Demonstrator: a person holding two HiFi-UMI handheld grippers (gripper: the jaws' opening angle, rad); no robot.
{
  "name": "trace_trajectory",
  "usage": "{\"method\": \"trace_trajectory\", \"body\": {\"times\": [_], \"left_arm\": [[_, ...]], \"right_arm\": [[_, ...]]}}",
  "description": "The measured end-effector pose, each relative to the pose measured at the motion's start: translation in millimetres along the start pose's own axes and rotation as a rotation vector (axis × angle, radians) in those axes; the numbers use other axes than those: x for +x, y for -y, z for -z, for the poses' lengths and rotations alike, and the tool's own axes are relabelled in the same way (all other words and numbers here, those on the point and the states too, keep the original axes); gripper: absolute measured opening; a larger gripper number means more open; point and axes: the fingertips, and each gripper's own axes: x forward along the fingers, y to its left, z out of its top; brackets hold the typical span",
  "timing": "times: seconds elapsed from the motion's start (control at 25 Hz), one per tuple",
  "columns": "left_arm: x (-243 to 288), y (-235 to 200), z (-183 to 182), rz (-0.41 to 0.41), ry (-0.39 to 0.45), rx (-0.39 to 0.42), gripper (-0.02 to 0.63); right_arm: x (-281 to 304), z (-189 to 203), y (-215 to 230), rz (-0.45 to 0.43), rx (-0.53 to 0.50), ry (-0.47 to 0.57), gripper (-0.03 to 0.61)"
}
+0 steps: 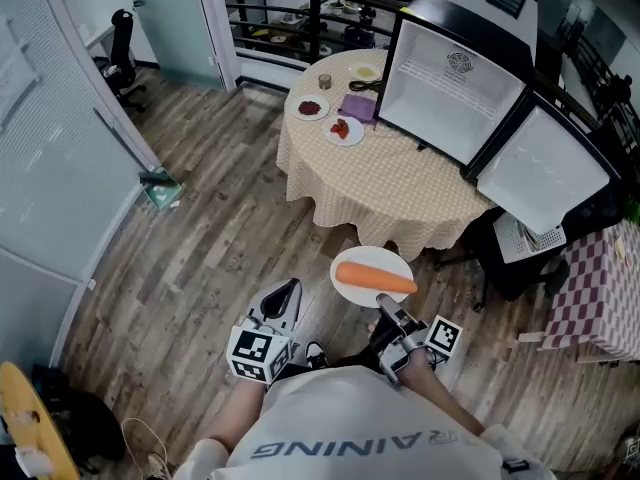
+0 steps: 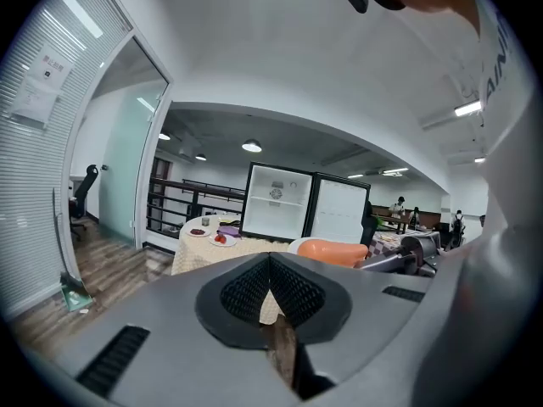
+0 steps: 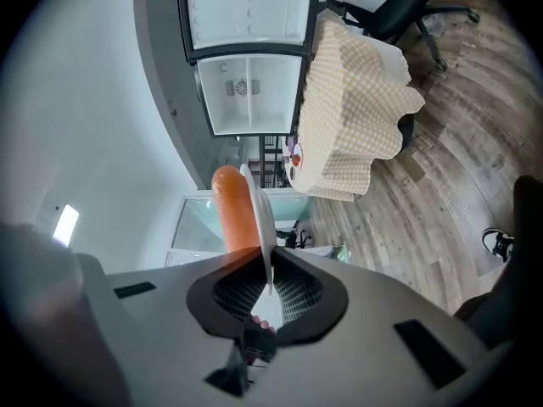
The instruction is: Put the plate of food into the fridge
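A round table [image 1: 390,193] under a cream checked cloth stands on the wood-plank floor [image 1: 220,248]. Grouped at its far side are a small plate of dark red food [image 1: 313,109], a plate with red pieces [image 1: 345,130], a purple square item [image 1: 359,106], a cup [image 1: 324,81] and a yellowish dish [image 1: 366,72]. An open fridge [image 1: 455,83] stands at the table's right edge; whether it rests on the cloth cannot be told. A green long-handled dustpan [image 1: 160,190] lies on the floor beside the glass wall.

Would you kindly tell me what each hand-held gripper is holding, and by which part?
The right hand-held gripper clamps the white plate, carrying a carrot, by its near rim. The left hand-held gripper holds nothing.
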Motion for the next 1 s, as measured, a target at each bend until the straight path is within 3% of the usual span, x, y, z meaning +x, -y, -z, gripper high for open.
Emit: {"method": "trace_trajectory", "body": {"times": [0.6, 1.0], "left_arm": [[57.6, -48.0, -5.3, -0.002, -0.032, -0.019, 0.008], [139.2, -75.2, -35.1, -0.037, -0.048, -0.007, 0.008]], "right_arm": [[75.6, -34.9, 7.9, 0.037, 0.024, -0.024, 0.037], [124.4, -111.3, 5.7, 0.061, 0.05, -0.029, 0.037]]}}
